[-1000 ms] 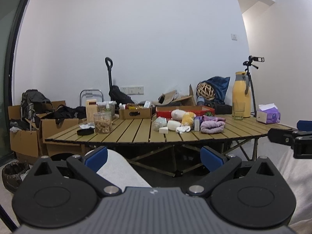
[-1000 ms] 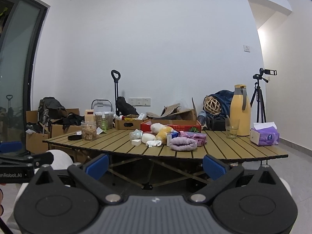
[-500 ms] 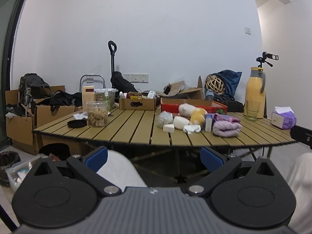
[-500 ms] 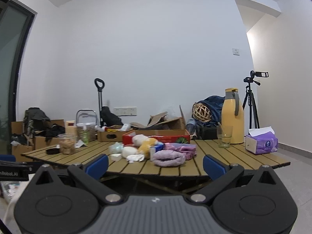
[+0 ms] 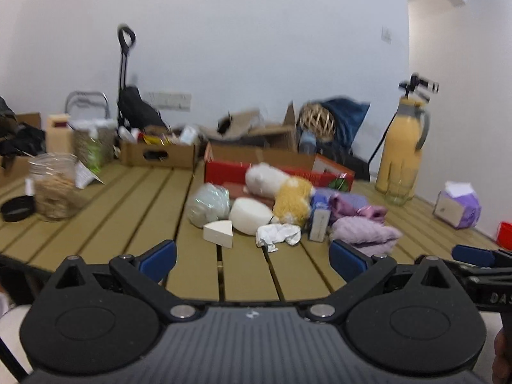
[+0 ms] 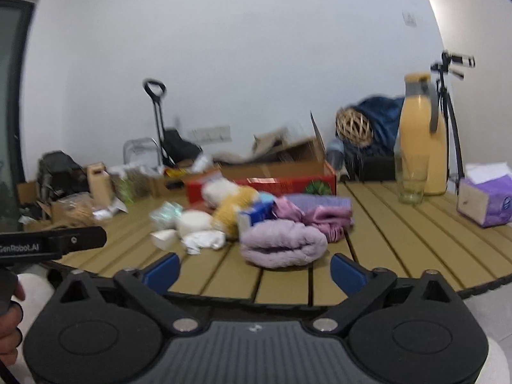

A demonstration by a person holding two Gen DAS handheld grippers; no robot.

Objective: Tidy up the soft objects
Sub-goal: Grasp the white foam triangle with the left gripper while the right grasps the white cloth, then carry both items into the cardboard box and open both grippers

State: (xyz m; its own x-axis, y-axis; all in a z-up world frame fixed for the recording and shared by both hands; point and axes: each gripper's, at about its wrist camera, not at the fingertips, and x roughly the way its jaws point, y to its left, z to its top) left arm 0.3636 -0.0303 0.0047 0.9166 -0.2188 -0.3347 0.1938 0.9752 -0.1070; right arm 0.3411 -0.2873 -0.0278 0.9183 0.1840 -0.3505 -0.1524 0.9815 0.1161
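Note:
A pile of soft things lies mid-table: a folded lilac towel (image 6: 283, 243) (image 5: 363, 233), pink cloth (image 6: 323, 219), a yellow plush (image 5: 292, 196), a white plush (image 5: 267, 176), a white round pad (image 5: 251, 215), a crumpled white cloth (image 5: 276, 235), a white wedge (image 5: 219, 233) and a pale bagged bundle (image 5: 209, 203). A red box (image 5: 224, 171) (image 6: 288, 184) stands behind them. My left gripper (image 5: 252, 257) is open and empty over the table's near edge. My right gripper (image 6: 254, 270) is open and empty, just short of the towel.
On the slatted wooden table (image 5: 134, 211): a jar of snacks (image 5: 54, 188), a black lid (image 5: 17, 208), a cardboard tray (image 5: 158, 153), a yellow jug (image 6: 422, 134), a glass (image 6: 411, 177), a purple tissue box (image 6: 486, 200). Boxes and bags crowd the far side.
Both grippers have moved forward and up to the table's near edge; the pile now looks much closer. Both stay open and empty.

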